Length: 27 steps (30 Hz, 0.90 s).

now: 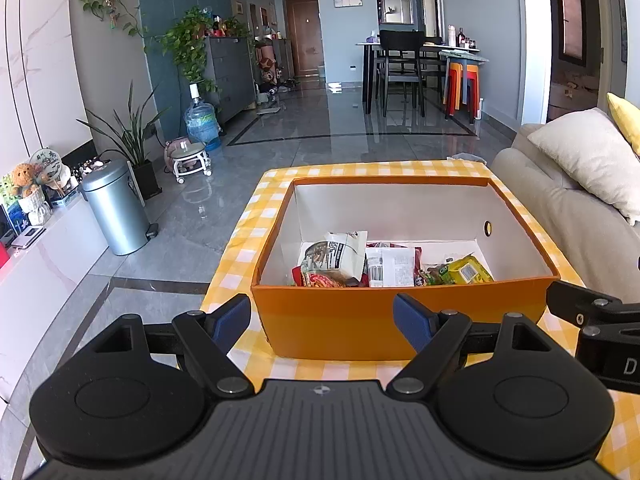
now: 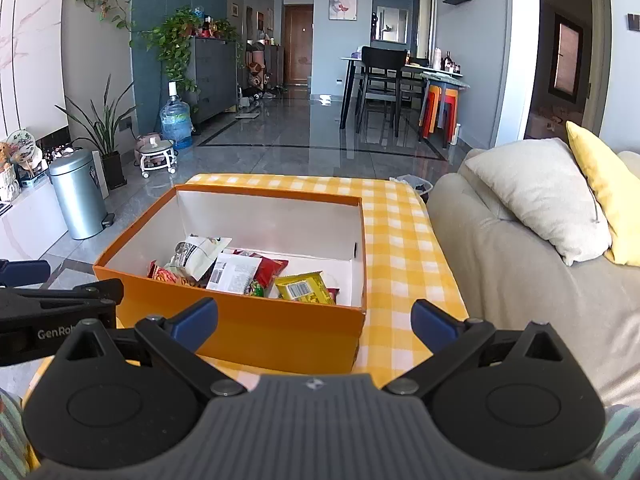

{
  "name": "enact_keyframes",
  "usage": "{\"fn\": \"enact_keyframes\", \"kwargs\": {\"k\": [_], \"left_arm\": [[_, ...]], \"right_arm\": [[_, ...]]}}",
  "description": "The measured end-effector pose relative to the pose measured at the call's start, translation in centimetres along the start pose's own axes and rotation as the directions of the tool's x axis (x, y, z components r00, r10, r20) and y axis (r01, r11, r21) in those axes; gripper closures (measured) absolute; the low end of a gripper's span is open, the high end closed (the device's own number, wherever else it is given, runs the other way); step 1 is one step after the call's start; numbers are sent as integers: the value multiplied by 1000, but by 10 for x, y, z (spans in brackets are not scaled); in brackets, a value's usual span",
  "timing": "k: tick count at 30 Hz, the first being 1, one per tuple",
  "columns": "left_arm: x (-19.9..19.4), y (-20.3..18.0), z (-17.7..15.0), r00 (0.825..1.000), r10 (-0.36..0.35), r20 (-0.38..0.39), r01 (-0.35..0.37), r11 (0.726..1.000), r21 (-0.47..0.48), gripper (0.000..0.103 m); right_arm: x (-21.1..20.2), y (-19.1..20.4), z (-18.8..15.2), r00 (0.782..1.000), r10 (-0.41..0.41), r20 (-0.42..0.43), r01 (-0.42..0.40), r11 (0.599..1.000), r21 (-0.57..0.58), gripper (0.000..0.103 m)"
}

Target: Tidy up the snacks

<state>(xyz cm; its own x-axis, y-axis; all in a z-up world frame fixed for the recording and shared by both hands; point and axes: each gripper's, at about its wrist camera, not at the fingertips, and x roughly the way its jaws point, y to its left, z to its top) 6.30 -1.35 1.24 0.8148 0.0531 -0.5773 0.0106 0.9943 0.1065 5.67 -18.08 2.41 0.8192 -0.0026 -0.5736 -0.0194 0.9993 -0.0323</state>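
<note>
Jaws spread wide and empty on both the left gripper and right gripper — snack packets lie inside the orange box.

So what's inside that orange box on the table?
The orange box holds a heap of snack packets: a white bag on top, a red packet, and a yellow one beside them. Whatever lies under the heap is covered.

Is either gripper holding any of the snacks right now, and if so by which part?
Nothing is held. The left gripper and right gripper both have open, empty jaws; the snack packets lie in the orange box.
</note>
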Motion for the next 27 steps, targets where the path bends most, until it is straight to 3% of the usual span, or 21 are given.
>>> {"fn": "enact_keyframes", "kwargs": {"k": [27], "left_arm": [[-4, -3, 4, 1000, 1, 7, -1, 1000, -7, 8]], "right_arm": [[-1, 1, -1, 1000, 0, 9, 0, 1000, -23, 4]]}}
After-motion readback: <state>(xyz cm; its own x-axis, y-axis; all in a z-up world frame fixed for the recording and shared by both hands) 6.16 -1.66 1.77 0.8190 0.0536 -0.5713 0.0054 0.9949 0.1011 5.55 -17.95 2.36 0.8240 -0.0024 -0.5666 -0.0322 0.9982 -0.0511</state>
